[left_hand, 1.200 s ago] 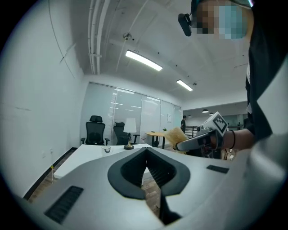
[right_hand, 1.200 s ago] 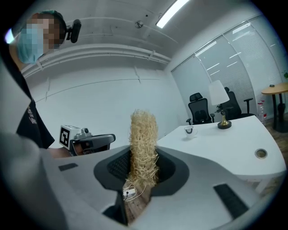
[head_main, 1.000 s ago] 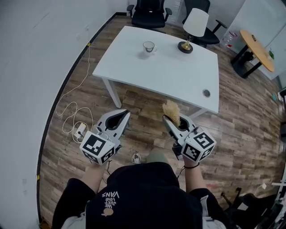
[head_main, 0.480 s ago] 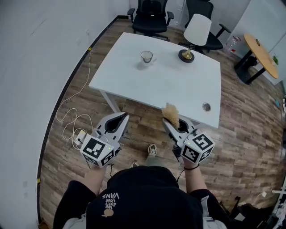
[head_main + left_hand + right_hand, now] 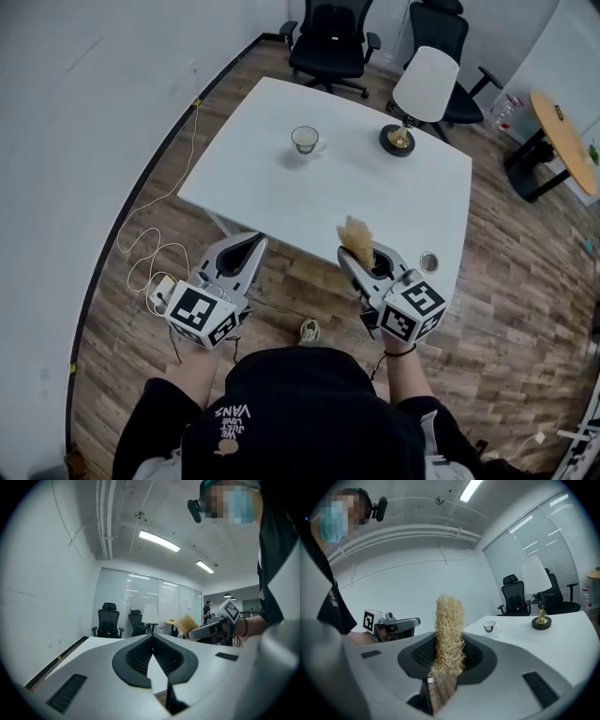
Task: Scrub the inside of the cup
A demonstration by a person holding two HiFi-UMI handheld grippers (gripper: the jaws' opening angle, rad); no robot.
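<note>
Head view: a person stands at the near edge of a white table (image 5: 366, 202) with a gripper in each hand, both held in the air short of the tabletop. The left gripper (image 5: 254, 241) has its jaws pressed together, nothing in them. The right gripper (image 5: 360, 251) is clamped on a tan fibrous scrubber (image 5: 357, 234), whose tuft sticks out past the jaw tips. The cup (image 5: 306, 139) sits upright on the far half of the table, well apart from both grippers, handle to its right. A lamp (image 5: 419, 89) with a white shade and a dark round base stands to the right of the cup. Black office chairs (image 5: 333, 37) are behind the table, and a white cable (image 5: 150, 239) lies on the wood floor at left.

Left gripper view: the jaws meet tip to tip, fully closed and empty. The right gripper with the scrubber shows beside it on the right, level with it. The chairs and the lamp are visible beyond; the cup can't be made out here.

Right gripper view: the jaws pinch the scrubber's lower end, its bristly part standing upright between the pads. The cup is ahead on the table, left of the lamp, untouched. The left gripper is at far left.
</note>
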